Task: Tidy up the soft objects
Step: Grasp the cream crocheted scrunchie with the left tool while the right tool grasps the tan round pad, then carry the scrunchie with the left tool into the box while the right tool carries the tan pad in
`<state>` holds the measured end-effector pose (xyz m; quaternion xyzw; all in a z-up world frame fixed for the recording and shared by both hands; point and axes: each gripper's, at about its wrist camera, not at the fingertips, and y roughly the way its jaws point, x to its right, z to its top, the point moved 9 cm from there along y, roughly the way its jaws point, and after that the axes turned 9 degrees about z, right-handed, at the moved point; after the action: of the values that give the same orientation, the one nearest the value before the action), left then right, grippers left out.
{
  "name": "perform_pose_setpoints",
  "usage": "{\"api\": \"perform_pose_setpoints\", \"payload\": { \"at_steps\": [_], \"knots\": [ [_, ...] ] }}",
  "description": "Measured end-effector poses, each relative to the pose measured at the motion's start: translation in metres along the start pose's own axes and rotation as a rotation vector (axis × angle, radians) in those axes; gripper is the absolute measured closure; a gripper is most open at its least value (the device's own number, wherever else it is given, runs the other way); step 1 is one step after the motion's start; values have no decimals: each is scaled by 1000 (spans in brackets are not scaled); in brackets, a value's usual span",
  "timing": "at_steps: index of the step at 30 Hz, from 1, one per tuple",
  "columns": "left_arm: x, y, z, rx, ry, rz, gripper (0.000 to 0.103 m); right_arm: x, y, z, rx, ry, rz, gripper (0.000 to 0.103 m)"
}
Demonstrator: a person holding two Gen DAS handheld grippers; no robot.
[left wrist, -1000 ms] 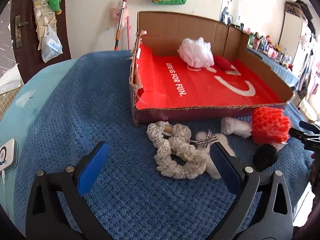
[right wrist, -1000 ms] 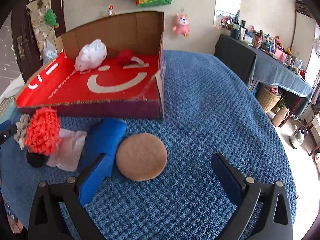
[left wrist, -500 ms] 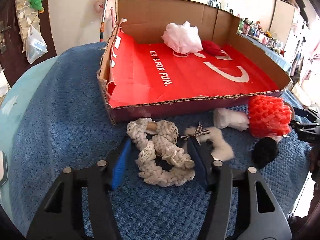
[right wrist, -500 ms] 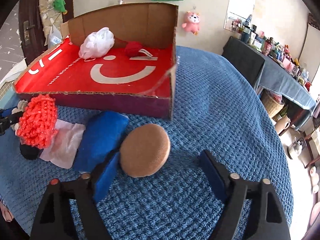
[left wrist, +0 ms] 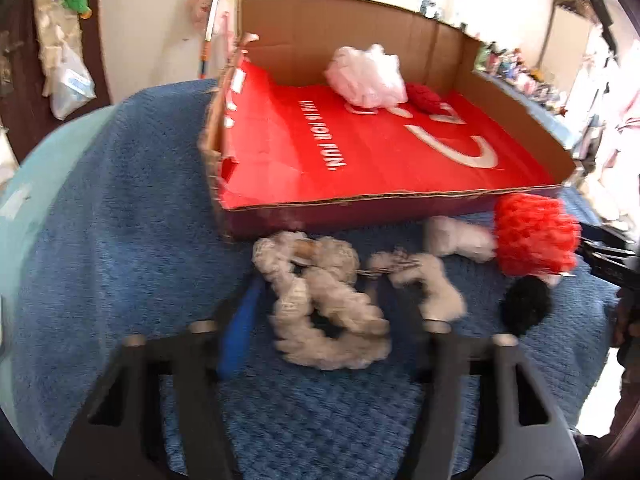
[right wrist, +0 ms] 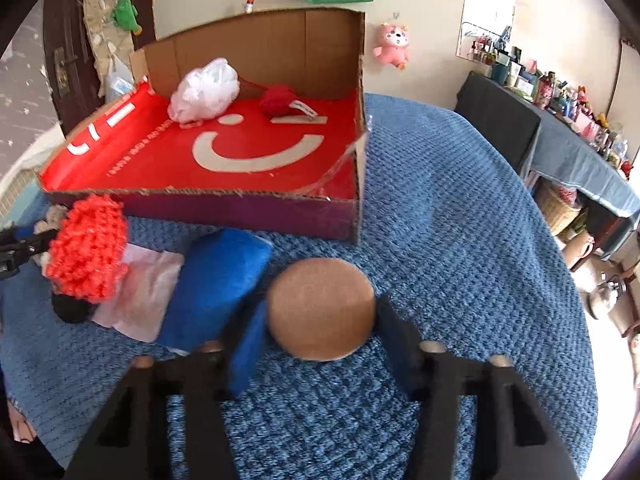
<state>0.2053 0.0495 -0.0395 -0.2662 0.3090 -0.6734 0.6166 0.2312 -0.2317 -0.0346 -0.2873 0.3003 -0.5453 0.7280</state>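
Observation:
A cardboard box (left wrist: 400, 208) with a red lining holds a white mesh puff (left wrist: 366, 74) and a red yarn ball (left wrist: 424, 98). In front of it lie a cream braided rope ring (left wrist: 328, 312), a white fluffy piece (left wrist: 436, 284), a red knit ball (left wrist: 536, 236) and a black pompom (left wrist: 526, 306). My left gripper (left wrist: 320, 320) is shut on the rope ring. My right gripper (right wrist: 320, 316) is shut on a tan round sponge (right wrist: 320, 308), beside a blue pad (right wrist: 216, 288). The box (right wrist: 240, 208) and red knit ball (right wrist: 88, 252) also show there.
Everything sits on a blue knit cloth (right wrist: 460, 240) over a round table. A pale pink cloth (right wrist: 140, 300) lies under the red knit ball. A dark side table (right wrist: 560, 140) with bottles stands to the right. A wall is behind the box.
Both grippers moved forward and closed: the left one around the rope ring, the right one around the tan sponge. The other objects stayed in place.

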Motion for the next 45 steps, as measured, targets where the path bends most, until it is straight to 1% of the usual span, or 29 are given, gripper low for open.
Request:
{"api": "perform_pose_setpoints", "payload": {
  "at_steps": [1,2,5,9,17,20,22,23,26,31,32,34,36,38,40,41,42,45],
  "knots": [
    [1,-1,0,1,-2,-15,69,0,-3,1,11,6,2,51],
    [4,-3,0,-1,-4,-49,71,1,-6,2,26,13,4,51],
    [3,-12,2,22,-8,-37,72,-1,-25,11,86,23,16,51],
    [6,-26,6,42,-21,-69,72,-12,-42,23,135,11,39,51],
    [8,-37,8,72,-26,-79,72,-27,-40,23,131,-7,65,51],
    [8,-43,10,86,-25,-78,76,-28,-43,25,141,-8,69,51],
    [8,-49,14,103,-22,-77,76,-30,-47,28,153,-12,69,51],
    [8,-52,16,110,-19,-77,78,-30,-48,30,157,-15,71,51],
    [8,-61,22,138,-9,-76,79,-33,-50,34,165,-22,73,51],
    [7,-56,17,111,9,-60,78,-34,-48,29,157,-24,85,51],
    [6,-53,13,101,5,-66,77,-34,-47,26,152,-22,87,50],
    [2,-50,3,83,-11,-77,69,-32,-45,19,142,-15,91,50],
    [-3,-44,-11,48,-29,-93,26,-28,-44,10,129,-6,86,47],
    [-8,-41,-20,27,-60,-104,25,-26,-41,3,117,-3,79,45],
    [-13,-43,-25,47,-85,-99,25,-22,-34,-7,85,5,71,36],
    [-15,-44,-27,60,-82,-94,25,-20,-32,-11,76,11,69,32],
    [-15,-44,-28,58,-79,-87,25,-18,-30,-16,69,17,67,29],
    [-17,-40,-33,39,-80,-73,25,-15,-25,-25,51,21,46,25]
  ]
}}
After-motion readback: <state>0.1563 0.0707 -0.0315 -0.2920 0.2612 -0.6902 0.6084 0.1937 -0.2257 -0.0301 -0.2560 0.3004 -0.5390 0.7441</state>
